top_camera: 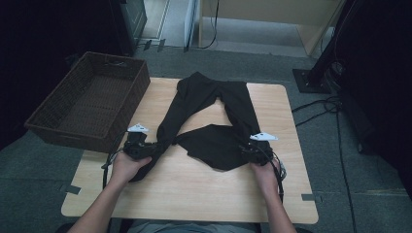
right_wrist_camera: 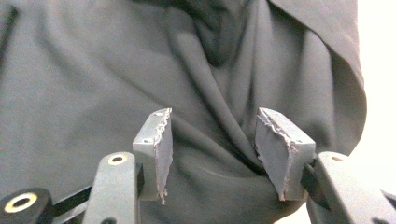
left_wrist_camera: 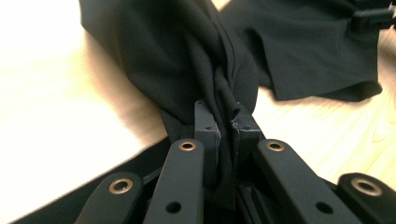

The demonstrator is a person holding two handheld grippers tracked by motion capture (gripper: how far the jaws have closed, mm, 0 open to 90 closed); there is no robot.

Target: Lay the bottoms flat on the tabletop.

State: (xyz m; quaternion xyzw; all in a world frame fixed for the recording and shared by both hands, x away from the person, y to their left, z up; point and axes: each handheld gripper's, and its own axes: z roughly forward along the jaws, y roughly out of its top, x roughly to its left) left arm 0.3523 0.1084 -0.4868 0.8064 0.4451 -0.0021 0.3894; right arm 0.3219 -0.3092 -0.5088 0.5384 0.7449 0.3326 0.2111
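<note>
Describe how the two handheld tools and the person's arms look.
Each tool, the left tool and the right tool, is black with a pale three-cornered plate on top and a dark cable trailing back past the wrist. Up close, the linkage arms are flat black bars with brass-ringed pivots. The right tool's pads are grey blocks with ragged edges. The forearms are bare, with no sleeves in sight.

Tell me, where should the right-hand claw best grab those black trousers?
Probably on the near right edge of the folded-over part of the black trousers, coming in from the table's right side. There the cloth lies in thick folds, easy to pinch. The right gripper already straddles such a fold, jaws apart, while the left gripper pinches the bunched left leg.
</note>
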